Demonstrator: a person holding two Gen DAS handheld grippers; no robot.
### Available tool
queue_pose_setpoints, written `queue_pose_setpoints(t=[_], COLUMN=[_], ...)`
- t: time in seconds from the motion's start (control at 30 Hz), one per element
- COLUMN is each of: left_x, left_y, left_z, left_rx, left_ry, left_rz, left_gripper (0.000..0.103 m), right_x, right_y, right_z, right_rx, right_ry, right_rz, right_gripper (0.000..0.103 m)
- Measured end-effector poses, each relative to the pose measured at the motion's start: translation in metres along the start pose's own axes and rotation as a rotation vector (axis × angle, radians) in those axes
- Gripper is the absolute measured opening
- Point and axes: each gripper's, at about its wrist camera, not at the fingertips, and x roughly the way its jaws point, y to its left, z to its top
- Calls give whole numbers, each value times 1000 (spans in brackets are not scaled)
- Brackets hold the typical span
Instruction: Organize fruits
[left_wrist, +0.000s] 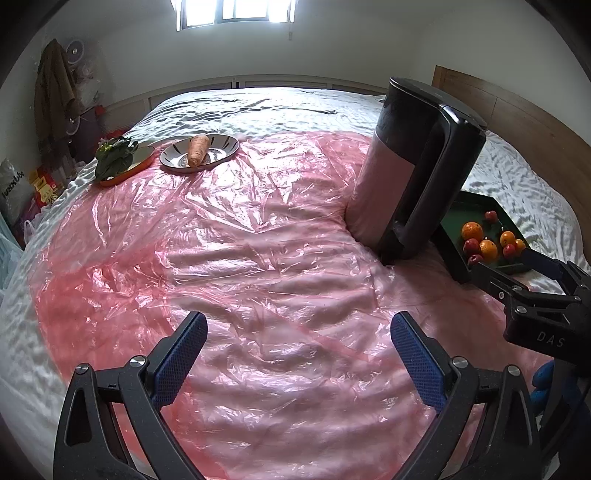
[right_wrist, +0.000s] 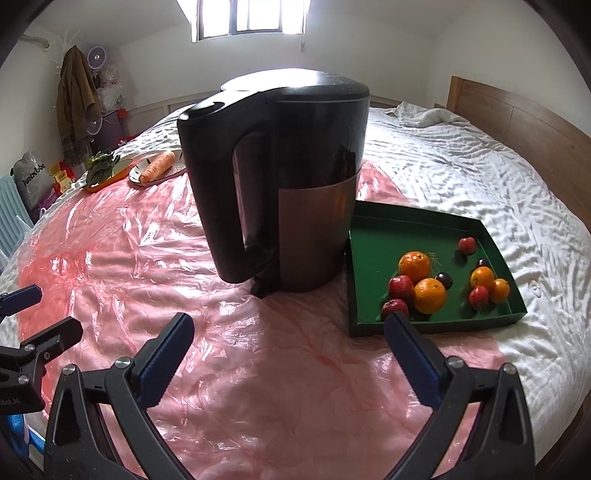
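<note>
On a bed draped in pink plastic sheeting (right_wrist: 258, 369), a green tray (right_wrist: 373, 236) holds the fruit: oranges (right_wrist: 414, 266), small red fruits (right_wrist: 400, 287) and a dark plum-like one (right_wrist: 443, 280), all gathered in the tray's near half and mostly touching one another. The right gripper (right_wrist: 289, 326) hovers low over the sheeting with its blue-padded fingers spread wide and nothing between them; its right finger's tip overlaps the tray's near wall in this view, and the fruit lies ahead and to its right — plainly the nearer tool. The left gripper (left_wrist: 299, 325), likewise spread and empty, points across bare sheeting, with the tray well off to its right beyond a tall dark kettle (right_wrist: 280, 184) that stands just beside the tray's left wall. Farther back, a carrot (left_wrist: 197, 149) lies on a striped plate (left_wrist: 225, 146) and leafy greens (left_wrist: 112, 157) on an orange-rimmed dish. Whether the fruit in the tray is sorted already or waiting to be lifted out cannot be judged here — the scene fits either.
</note>
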Motion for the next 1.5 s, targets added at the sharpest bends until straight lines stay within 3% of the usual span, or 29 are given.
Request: queue_pose_setpoints(t=[1.5], left_x=[0], left_y=[-9], left_z=[-1], left_rx=[35], left_ry=[-1], left_rz=[8], left_gripper=[98], right_x=[6], right_y=[2], right_z=[-3], right_rx=[2], right_ry=[8], right_rz=[9], right_gripper=[103])
